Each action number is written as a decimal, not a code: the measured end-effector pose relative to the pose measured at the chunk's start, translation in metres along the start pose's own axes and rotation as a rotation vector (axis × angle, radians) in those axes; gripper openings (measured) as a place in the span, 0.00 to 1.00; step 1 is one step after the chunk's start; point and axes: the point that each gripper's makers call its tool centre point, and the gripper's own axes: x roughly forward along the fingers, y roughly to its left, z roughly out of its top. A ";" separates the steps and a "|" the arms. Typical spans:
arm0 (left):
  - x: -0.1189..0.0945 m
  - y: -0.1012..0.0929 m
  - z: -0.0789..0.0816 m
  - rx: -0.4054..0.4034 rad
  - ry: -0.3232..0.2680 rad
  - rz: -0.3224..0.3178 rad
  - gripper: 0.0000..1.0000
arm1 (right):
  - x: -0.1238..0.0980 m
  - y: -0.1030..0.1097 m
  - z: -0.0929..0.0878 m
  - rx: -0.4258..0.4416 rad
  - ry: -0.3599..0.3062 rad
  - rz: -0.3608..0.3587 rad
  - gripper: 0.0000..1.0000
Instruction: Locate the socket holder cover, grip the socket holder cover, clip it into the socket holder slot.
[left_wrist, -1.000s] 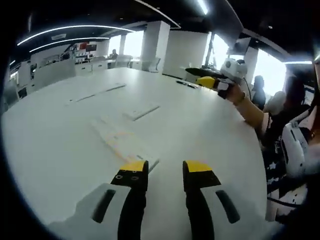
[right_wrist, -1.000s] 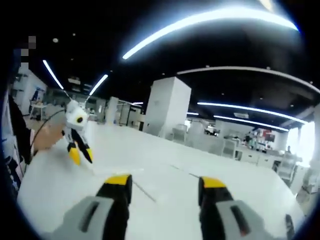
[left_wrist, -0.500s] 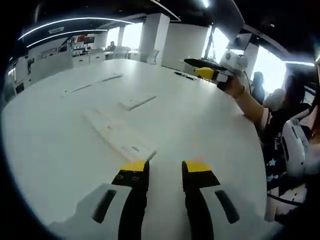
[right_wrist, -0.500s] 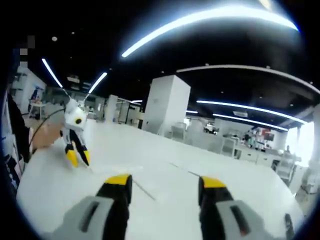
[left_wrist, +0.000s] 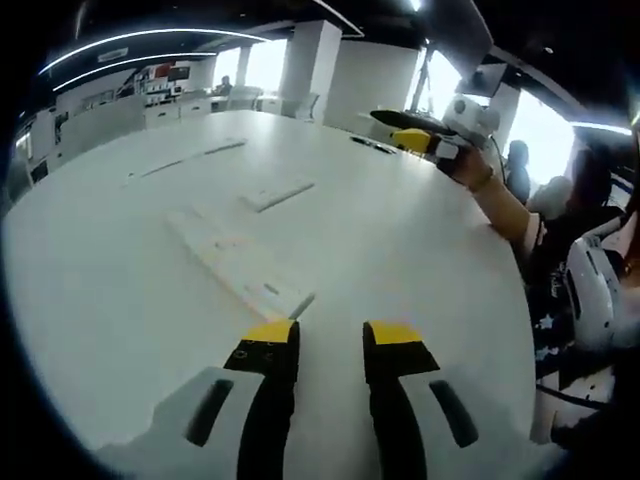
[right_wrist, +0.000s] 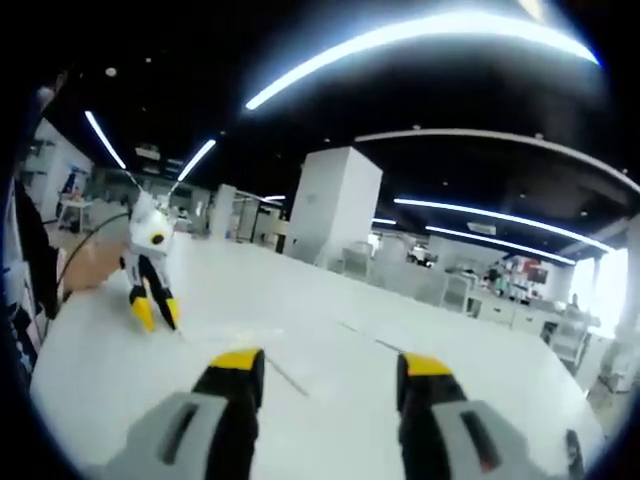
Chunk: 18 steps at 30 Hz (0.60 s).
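In the left gripper view I see my left gripper (left_wrist: 331, 335) low over a big white counter (left_wrist: 120, 300), its fingers (left_wrist: 272, 345) spread with a clear gap between them and nothing held. Just ahead of the left finger lies a long white socket holder (left_wrist: 232, 263), flat on the counter and running away toward the far left side. Its near end sits right beside the fingertip; I cannot tell whether they touch. Farther in, toward the middle of the counter, a shorter flat white strip (left_wrist: 280, 194) lies apart from the holder; it may be the cover, but it is too pale against the surface for me to be sure. Two thin strips (left_wrist: 186, 160) lie near the far left edge. At the far right edge a hand (left_wrist: 468, 168) holds the right gripper (left_wrist: 410, 130) raised above the counter.

In the right gripper view my right gripper (right_wrist: 331, 375) has its fingers (right_wrist: 232, 375) wide apart and empty, raised above the counter (right_wrist: 330, 350). The left gripper (right_wrist: 153, 312) comes in from the left, pointing down at the counter near its left edge, its yellow tips slightly parted. A faint pale strip (right_wrist: 235, 335) lies on the counter by those tips.
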 end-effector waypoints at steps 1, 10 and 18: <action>0.000 0.000 0.000 0.000 -0.002 0.000 0.27 | 0.000 0.001 0.000 -0.001 0.001 0.002 0.55; 0.000 0.003 0.000 0.004 -0.004 0.016 0.25 | 0.000 0.001 0.000 -0.006 0.003 0.003 0.55; 0.001 0.006 0.001 0.007 -0.011 0.027 0.25 | 0.001 0.003 0.000 -0.014 0.008 0.006 0.55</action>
